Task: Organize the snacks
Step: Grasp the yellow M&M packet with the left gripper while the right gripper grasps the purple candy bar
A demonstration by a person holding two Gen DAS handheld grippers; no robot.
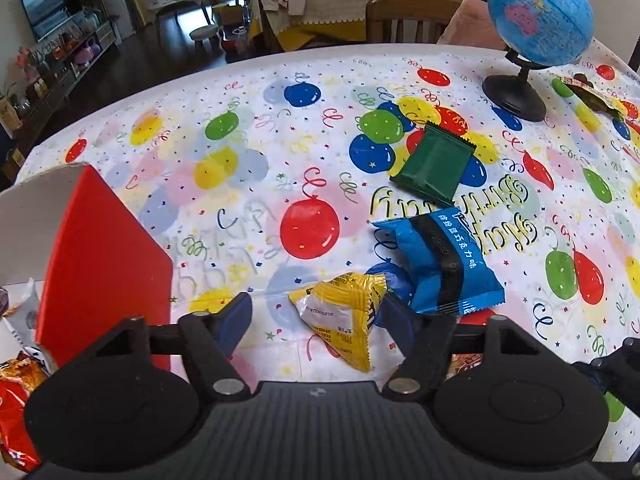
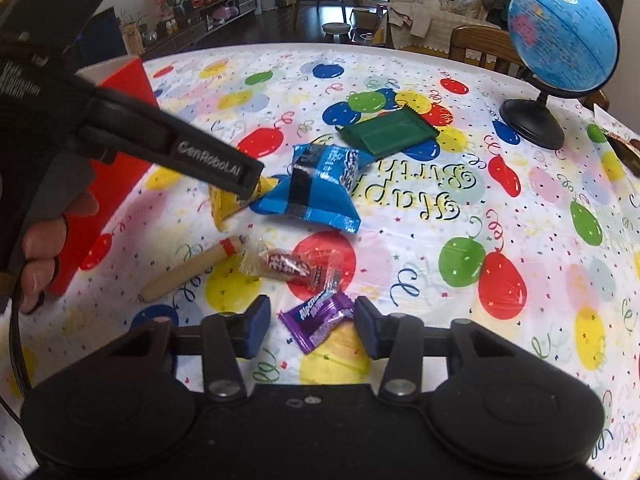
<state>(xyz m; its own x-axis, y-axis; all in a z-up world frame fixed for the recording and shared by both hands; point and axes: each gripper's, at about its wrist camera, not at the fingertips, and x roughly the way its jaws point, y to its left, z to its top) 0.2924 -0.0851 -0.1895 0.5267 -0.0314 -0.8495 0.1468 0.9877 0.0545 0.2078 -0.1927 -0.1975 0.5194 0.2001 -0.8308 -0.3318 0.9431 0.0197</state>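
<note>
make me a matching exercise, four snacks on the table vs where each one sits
Snacks:
1. yellow packet
2. purple candy
3. green packet
4. blue packet

Places:
a. between the right claw fingers
b. nearest the globe
c. between the left claw fingers
d. on the tablecloth's lettering, between the green and yellow packets

Pairs: 1-c, 2-a, 3-b, 4-d

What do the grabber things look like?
Both grippers, left and right, are matte black plastic with two round discs at the base, silver pivot bolts and dark blue finger pads. White lettering on the left one's arm reads GenRobot.AI.
</note>
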